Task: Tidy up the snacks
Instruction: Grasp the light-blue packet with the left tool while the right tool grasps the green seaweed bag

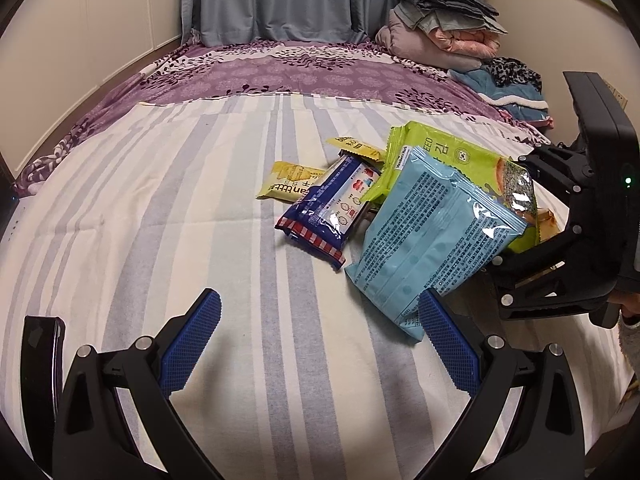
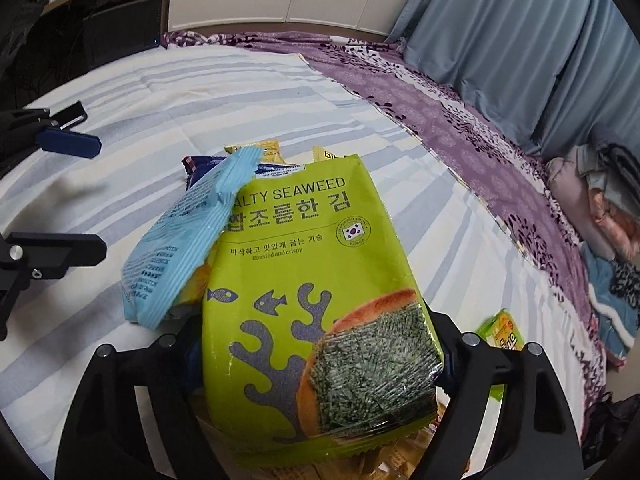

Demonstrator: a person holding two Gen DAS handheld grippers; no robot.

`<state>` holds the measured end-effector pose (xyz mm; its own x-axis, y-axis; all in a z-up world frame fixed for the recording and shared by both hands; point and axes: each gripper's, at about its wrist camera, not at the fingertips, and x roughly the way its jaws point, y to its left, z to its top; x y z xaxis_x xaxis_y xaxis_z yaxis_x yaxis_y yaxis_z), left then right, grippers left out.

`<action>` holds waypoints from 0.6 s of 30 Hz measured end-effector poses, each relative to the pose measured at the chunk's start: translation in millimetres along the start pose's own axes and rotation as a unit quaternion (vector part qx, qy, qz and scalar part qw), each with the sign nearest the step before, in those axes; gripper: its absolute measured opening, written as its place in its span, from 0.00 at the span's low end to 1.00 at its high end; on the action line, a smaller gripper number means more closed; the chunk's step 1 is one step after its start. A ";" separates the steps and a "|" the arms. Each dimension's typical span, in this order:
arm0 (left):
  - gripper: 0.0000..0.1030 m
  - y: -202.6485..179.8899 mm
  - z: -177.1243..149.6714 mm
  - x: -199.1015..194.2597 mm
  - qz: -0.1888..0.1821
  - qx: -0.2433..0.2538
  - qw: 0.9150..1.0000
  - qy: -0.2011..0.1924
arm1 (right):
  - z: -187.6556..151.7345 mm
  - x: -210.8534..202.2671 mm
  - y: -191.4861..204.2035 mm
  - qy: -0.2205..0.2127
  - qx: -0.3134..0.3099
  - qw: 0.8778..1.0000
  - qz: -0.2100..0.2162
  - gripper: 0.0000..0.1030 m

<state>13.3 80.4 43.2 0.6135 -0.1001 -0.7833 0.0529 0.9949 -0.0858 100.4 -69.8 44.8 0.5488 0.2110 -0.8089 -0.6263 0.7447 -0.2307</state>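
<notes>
A pile of snacks lies on the striped bed sheet (image 1: 200, 200). My right gripper (image 2: 320, 364) is closed around a green seaweed packet (image 2: 316, 280), with a light blue packet (image 2: 180, 240) leaning on the seaweed packet's left side. In the left wrist view the blue packet (image 1: 432, 236) overlaps the green one (image 1: 452, 152), beside a navy packet (image 1: 332, 208) and two yellow packets (image 1: 286, 186). My left gripper (image 1: 320, 340) is open and empty, low over the sheet just in front of the pile, its right finger (image 1: 448, 344) near the blue packet's corner.
A purple floral bedspread (image 1: 280, 72) covers the far half of the bed. Folded blankets (image 1: 440, 36) are stacked at the far right corner. Blue curtains (image 1: 272, 0) hang behind. Another small green-yellow packet (image 2: 504, 332) lies right of my right gripper.
</notes>
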 end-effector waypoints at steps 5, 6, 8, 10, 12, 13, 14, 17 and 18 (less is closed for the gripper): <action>0.97 -8.0 -0.4 2.0 -0.008 0.009 1.000 0.003 | -7.5 -15.6 -11.1 -0.021 0.052 0.998 0.011 0.79; 0.97 -10.3 -0.3 1.9 -0.011 0.012 1.000 0.003 | -10.6 -19.8 -15.2 -0.024 0.066 0.997 0.011 0.78; 0.97 -15.0 -0.5 1.8 -0.017 0.018 1.000 0.004 | -17.1 -27.0 -23.4 -0.030 0.093 0.995 0.010 0.78; 0.97 -20.0 -0.3 1.7 -0.023 0.025 0.999 0.003 | -26.5 -35.8 -32.4 -0.036 0.124 0.992 0.010 0.78; 0.97 -25.5 1.0 2.9 -0.026 0.033 0.999 0.004 | -37.4 -46.3 -41.9 -0.045 0.157 0.987 0.010 0.78; 0.97 -27.8 1.2 3.6 -0.028 0.037 0.999 0.005 | -42.4 -51.1 -46.3 -0.050 0.171 0.984 0.011 0.78; 0.97 -29.9 1.4 4.5 -0.030 0.040 0.999 0.006 | -47.0 -55.4 -50.8 -0.054 0.185 0.981 0.012 0.78; 0.97 -37.3 5.1 8.9 -0.042 0.050 0.998 0.010 | -64.3 -71.9 -65.2 -0.069 0.231 0.970 0.009 0.78; 0.97 -39.8 6.1 10.4 -0.045 0.055 0.997 0.011 | -71.3 -77.6 -69.5 -0.073 0.245 0.967 0.006 0.78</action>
<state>22.4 39.7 42.2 0.5857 -0.1876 -0.7885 0.1928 0.9772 -0.0893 61.9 -183.1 85.1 0.6370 0.2820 -0.7174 -0.3156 0.9445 0.0911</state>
